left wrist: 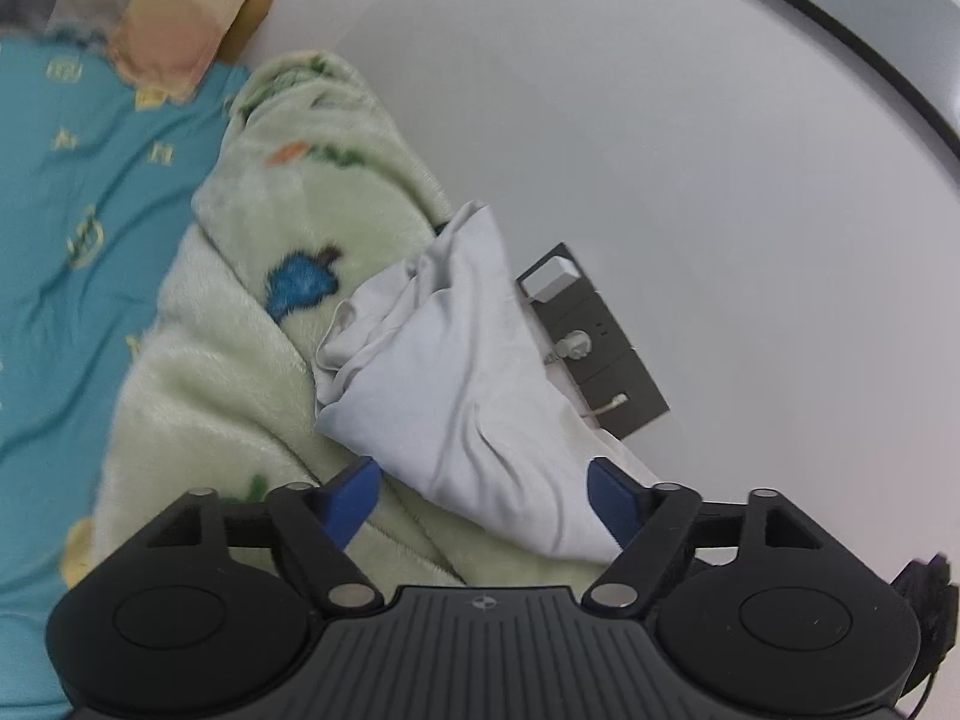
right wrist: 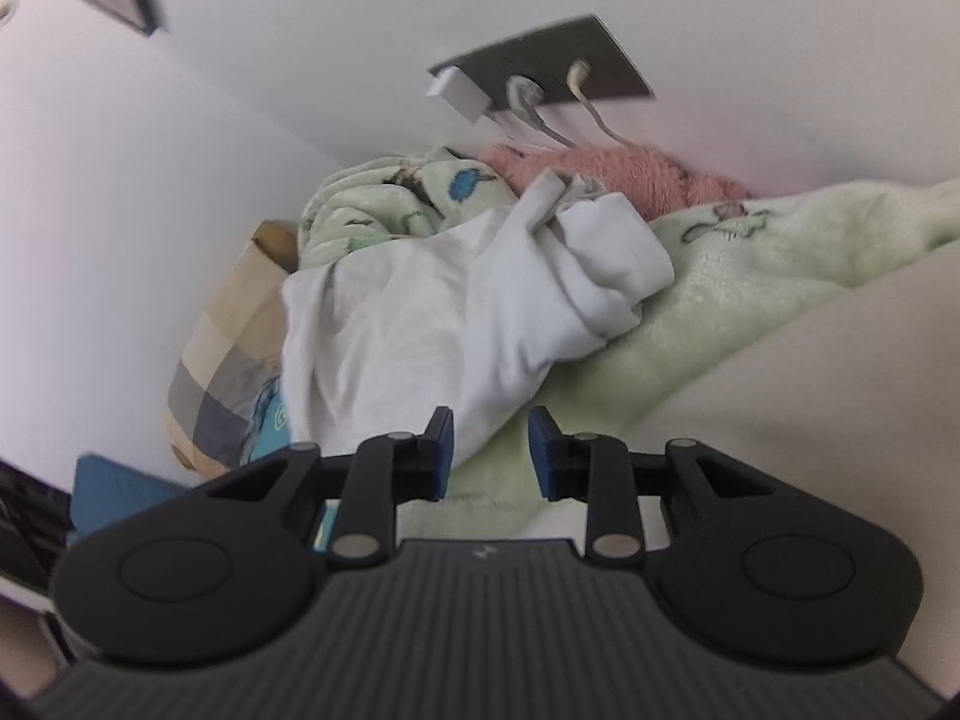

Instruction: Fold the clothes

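A crumpled white garment (left wrist: 456, 384) lies on a pale green fleece blanket (left wrist: 252, 324) against the wall. My left gripper (left wrist: 483, 501) is open, its blue pads either side of the garment's near end. In the right wrist view the same white garment (right wrist: 432, 312) lies bunched on the green blanket (right wrist: 750, 276). My right gripper (right wrist: 489, 450) is open, with nothing between its pads, just in front of the garment's lower edge.
A grey wall socket panel (left wrist: 594, 342) with a white charger and cables sits just behind the garment; it also shows in the right wrist view (right wrist: 540, 69). A pink fluffy item (right wrist: 624, 171) lies by the wall. A checked pillow (right wrist: 222, 360) and teal sheet (left wrist: 78, 198) lie to the side.
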{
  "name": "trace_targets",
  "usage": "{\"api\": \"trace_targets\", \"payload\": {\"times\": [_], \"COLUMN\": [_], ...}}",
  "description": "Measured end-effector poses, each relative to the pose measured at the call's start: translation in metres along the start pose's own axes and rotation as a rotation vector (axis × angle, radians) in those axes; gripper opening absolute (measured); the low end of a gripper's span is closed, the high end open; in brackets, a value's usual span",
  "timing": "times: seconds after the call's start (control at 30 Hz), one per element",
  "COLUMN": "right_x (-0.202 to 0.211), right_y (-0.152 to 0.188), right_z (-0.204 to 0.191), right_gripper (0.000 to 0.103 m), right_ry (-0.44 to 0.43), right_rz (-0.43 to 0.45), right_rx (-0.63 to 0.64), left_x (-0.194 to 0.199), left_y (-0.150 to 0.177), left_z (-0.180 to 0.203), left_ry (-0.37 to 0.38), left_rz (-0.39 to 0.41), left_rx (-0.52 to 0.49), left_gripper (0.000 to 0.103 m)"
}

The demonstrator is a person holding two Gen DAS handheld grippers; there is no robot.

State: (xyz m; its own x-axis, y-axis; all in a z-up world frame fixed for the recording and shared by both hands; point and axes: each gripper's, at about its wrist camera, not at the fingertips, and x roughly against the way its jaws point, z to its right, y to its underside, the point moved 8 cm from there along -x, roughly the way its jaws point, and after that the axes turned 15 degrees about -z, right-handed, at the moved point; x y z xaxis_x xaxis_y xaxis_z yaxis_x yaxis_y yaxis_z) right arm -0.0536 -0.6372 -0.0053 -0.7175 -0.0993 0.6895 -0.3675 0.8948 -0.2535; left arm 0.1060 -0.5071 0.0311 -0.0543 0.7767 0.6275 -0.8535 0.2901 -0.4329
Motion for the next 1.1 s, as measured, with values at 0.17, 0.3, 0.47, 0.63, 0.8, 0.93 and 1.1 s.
{"api": "trace_targets", "payload": {"times": [0.17, 0.3, 0.47, 0.63, 0.8, 0.93, 1.1], "right_x": [0.052, 0.088, 0.122, 0.145, 0.156, 0.162, 0.161], "right_y": [0.04, 0.077, 0.126, 0.168, 0.196, 0.21, 0.217], "right_z": [-0.029, -0.053, -0.07, -0.079, -0.081, -0.079, -0.08], "right_gripper": [0.031, 0.031, 0.048, 0.073, 0.089, 0.089, 0.089], "right_ry": [0.024, 0.043, 0.06, 0.127, 0.177, 0.193, 0.213], "right_rz": [0.083, 0.167, 0.249, 0.337, 0.399, 0.432, 0.444], "right_rx": [0.178, 0.331, 0.452, 0.568, 0.626, 0.635, 0.65], "left_x": [0.062, 0.116, 0.17, 0.204, 0.222, 0.228, 0.229], "left_y": [0.037, 0.075, 0.123, 0.162, 0.193, 0.21, 0.22], "left_z": [0.029, 0.053, 0.076, 0.091, 0.107, 0.11, 0.104], "left_ry": [-0.078, -0.148, -0.196, -0.311, -0.382, -0.378, -0.385], "left_rz": [0.025, 0.069, 0.166, 0.238, 0.299, 0.32, 0.319], "left_rx": [-0.165, -0.275, -0.358, -0.443, -0.499, -0.5, -0.476], "left_gripper": [0.083, 0.088, 0.102, 0.103, 0.103, 0.103, 0.103]}}
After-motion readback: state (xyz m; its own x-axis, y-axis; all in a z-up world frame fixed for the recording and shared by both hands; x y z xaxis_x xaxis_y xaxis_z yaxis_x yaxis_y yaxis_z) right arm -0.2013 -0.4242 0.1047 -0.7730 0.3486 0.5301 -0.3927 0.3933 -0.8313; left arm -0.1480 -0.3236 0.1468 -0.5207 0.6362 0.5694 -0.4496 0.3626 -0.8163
